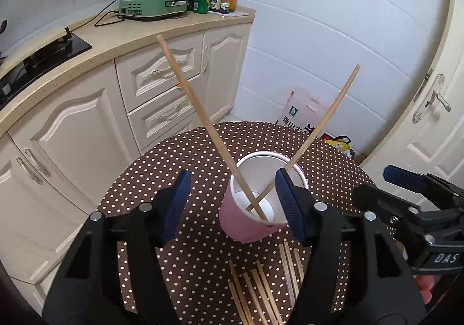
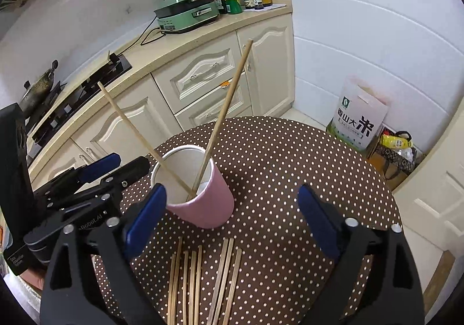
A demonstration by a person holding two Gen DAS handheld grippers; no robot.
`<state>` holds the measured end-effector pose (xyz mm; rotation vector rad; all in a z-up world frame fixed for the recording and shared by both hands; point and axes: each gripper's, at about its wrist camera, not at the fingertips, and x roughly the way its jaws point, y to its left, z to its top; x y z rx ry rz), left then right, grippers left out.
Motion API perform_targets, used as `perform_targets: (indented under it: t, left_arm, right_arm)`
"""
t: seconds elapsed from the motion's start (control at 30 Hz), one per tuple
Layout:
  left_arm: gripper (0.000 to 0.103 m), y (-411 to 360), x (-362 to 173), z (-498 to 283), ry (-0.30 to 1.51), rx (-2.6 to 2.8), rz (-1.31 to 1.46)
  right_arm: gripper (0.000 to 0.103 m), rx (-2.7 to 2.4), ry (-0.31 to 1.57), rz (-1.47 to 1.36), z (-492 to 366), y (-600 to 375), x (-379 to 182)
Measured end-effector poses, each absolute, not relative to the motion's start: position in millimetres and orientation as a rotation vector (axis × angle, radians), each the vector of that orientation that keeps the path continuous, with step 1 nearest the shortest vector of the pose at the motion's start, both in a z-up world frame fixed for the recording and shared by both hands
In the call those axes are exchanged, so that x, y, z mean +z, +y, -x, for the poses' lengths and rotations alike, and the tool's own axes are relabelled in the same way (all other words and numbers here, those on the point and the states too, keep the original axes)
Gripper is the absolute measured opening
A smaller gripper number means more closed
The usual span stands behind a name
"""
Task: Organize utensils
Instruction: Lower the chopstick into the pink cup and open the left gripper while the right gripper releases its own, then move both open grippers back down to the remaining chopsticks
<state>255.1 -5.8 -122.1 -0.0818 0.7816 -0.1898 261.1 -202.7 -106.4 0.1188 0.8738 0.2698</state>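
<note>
Desk [image 2: 290, 156]: round, under a brown cloth with white dots; it carries every task item.
Cup [image 2: 203, 203]: pink paper cup, white inside, upright near the middle of the desk, ahead of both grippers.
Chopsticks in cup [image 1: 200, 110]: two sticks stand inside with tips crossed at the bottom, one leaning left and one leaning right over the rim.
Loose chopsticks [image 2: 203, 281]: a row lying flat on the desk on the near side of the cup, side by side, long axes running from the grippers toward the cup.
Right gripper [image 2: 232, 223]: spread wide and empty; the loose row lies just below and between its fingers, slightly toward the left one.
Left gripper [image 1: 232, 203]: partly spread, pinching nothing; the cup sits between its fingers toward the right one, with the row lower and to the right.
Key relation: the row lies more squarely under the right gripper, so that hand looks better placed for the next stick; closing across the row would grip a stick by its sides.
</note>
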Motion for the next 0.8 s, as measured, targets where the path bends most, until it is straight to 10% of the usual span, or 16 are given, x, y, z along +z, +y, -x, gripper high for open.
perform_targets:
  t: [0.8]
  left_arm:
    - [0.066,-4,-99,-188,0.781,-0.144,0.042]
  right_arm:
    - [0.095,0.120,0.843,-0.175,-209,-236,-80]
